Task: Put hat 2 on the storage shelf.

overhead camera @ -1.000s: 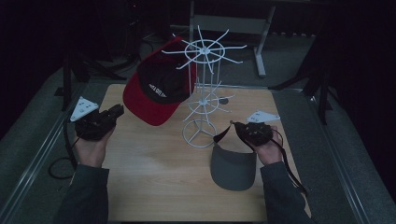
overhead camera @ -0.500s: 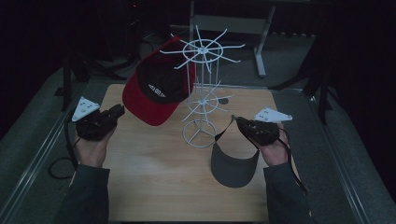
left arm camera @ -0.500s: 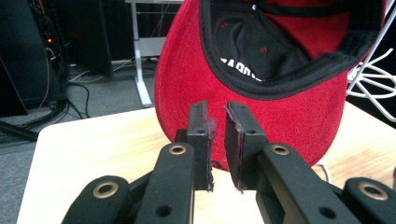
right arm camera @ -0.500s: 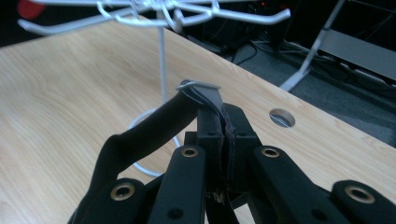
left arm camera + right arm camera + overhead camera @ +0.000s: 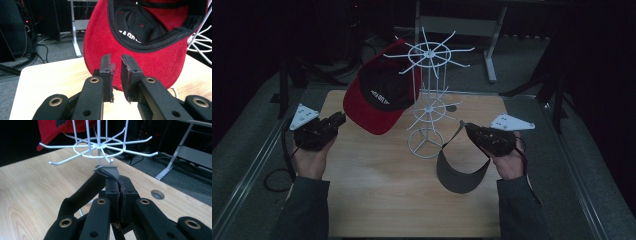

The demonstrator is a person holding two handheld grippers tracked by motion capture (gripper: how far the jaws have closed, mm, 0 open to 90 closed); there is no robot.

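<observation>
Hanging from the right gripper (image 5: 467, 131), the grey visor (image 5: 460, 171) has its strap pinched tight between the jaws, its brim over the table (image 5: 377, 200) beside the rack (image 5: 428, 107). The strap's far end is hidden behind the jaws in the right gripper view. The left gripper (image 5: 116, 65) has just been opening, its narrow gap empty, before the red cap (image 5: 150, 47) on the rack, whose crown is cut off.
</observation>
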